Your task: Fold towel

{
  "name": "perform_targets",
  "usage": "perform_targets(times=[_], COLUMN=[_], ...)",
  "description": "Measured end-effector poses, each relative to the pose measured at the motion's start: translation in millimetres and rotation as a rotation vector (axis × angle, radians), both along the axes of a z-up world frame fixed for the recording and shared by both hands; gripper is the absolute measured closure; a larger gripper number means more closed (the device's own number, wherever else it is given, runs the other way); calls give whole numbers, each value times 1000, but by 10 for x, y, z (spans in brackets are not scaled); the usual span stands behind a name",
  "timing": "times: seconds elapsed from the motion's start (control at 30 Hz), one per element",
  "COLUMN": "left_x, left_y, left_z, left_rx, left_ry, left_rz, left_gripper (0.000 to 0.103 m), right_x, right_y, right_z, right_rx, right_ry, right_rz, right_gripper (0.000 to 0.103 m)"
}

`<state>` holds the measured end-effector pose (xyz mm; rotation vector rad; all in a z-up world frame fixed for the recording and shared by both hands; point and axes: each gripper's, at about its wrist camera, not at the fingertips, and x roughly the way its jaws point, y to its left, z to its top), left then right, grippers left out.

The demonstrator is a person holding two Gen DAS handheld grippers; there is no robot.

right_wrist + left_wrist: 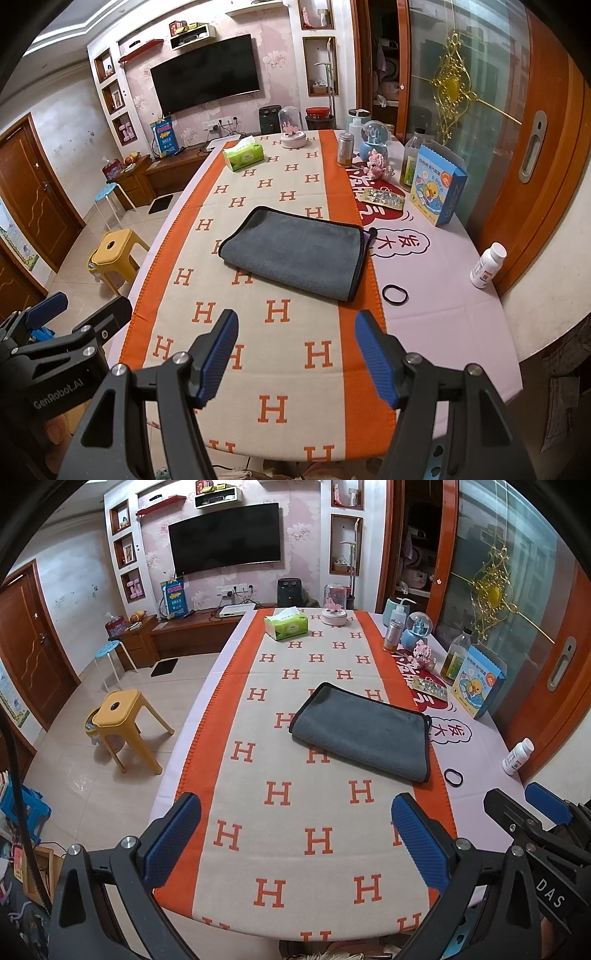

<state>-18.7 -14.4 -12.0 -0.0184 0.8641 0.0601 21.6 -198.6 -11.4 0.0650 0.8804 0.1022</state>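
A grey towel (364,731) with black trim lies folded flat on the orange and cream H-patterned runner (295,812); it also shows in the right wrist view (295,253). My left gripper (295,808) is open and empty, held above the near part of the table, short of the towel. My right gripper (297,328) is open and empty, also short of the towel's near edge. The right gripper shows at the right edge of the left wrist view (524,805), and the left gripper at the left edge of the right wrist view (77,306).
Right of the towel lie a black hair tie (395,294), a white pill bottle (487,265), a blue box (437,184), a blister pack (384,197) and bottles. A green tissue box (243,153) and a glass dome (292,127) stand at the far end. A yellow stool (125,723) stands on the floor at left.
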Motion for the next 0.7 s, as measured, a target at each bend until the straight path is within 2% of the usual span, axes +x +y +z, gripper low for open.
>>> perform_targets(times=[0.7], left_x=[26], left_y=[10], left_z=[-38], left_rx=[4], left_ry=[13], left_rz=[2], left_gripper=[1], right_x=[48], right_y=[22], right_z=[-64], right_rx=[-2], right_ry=[12], right_rz=[6], right_gripper=[37])
